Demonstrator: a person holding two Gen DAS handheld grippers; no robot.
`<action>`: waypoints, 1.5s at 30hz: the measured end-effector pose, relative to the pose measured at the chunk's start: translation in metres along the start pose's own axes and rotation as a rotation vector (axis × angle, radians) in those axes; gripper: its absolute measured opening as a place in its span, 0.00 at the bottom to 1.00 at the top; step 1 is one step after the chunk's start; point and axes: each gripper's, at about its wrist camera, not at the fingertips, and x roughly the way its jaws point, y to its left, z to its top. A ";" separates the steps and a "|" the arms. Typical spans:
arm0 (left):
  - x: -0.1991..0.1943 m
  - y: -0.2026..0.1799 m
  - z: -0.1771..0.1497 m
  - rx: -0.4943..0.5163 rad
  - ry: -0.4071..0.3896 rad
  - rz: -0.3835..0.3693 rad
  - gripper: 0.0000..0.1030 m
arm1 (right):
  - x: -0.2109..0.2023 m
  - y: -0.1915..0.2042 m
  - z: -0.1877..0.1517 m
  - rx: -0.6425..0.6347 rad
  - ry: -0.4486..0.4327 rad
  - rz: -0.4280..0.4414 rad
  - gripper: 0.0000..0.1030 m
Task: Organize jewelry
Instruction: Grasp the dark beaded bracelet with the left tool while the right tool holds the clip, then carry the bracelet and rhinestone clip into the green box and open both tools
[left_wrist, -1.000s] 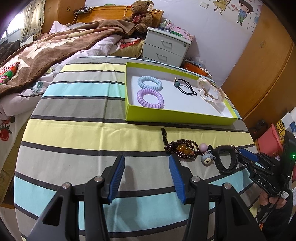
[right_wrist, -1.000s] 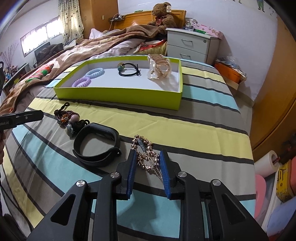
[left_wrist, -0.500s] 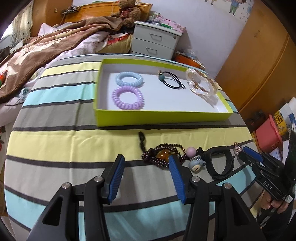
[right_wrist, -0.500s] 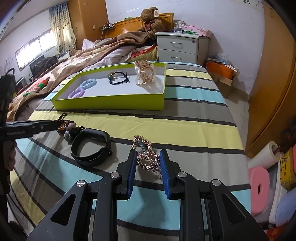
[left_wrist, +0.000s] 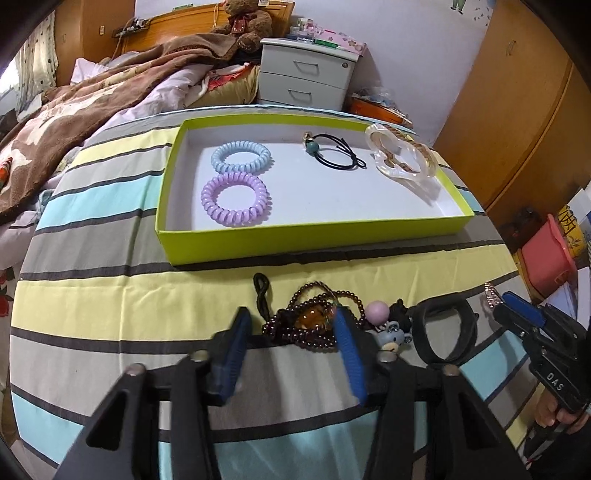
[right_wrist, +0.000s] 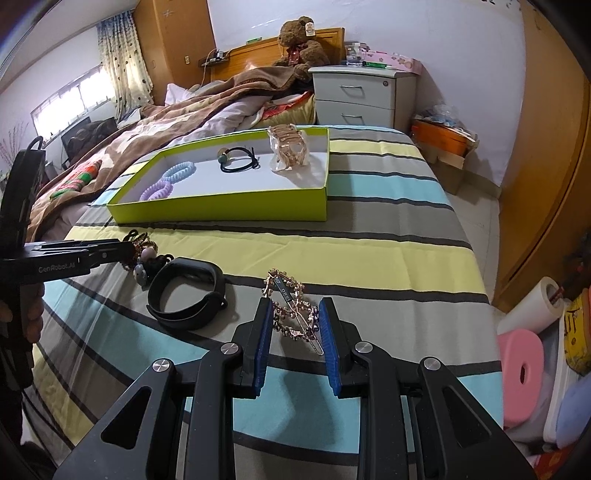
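Observation:
A lime-green tray on the striped table holds a blue coil hair tie, a purple coil hair tie, a black hair tie with a bead and a clear hair claw. In front of the tray lie a dark bead bracelet, a bear charm and a black wristband. My left gripper is open, its fingers on either side of the bead bracelet. My right gripper is shut on a gold rhinestone hair clip.
A bed with a brown blanket lies to the left, a white nightstand behind the table, a wooden wardrobe on the right. Boxes, a pink stool and a paper roll crowd the floor at the table's right edge.
My left gripper has moved forward and to the right until its open fingers straddle the bead bracelet. My right gripper has kept its hold on the hair clip and lifted slightly.

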 end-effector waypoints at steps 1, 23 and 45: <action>0.000 0.000 0.000 0.001 -0.001 -0.002 0.37 | 0.000 0.000 0.000 0.000 0.001 0.000 0.26; -0.019 -0.010 0.000 0.034 -0.043 -0.029 0.18 | -0.008 0.006 0.004 -0.003 -0.019 0.013 0.26; -0.062 -0.013 0.011 0.042 -0.146 -0.082 0.18 | -0.031 0.023 0.020 -0.037 -0.085 0.003 0.26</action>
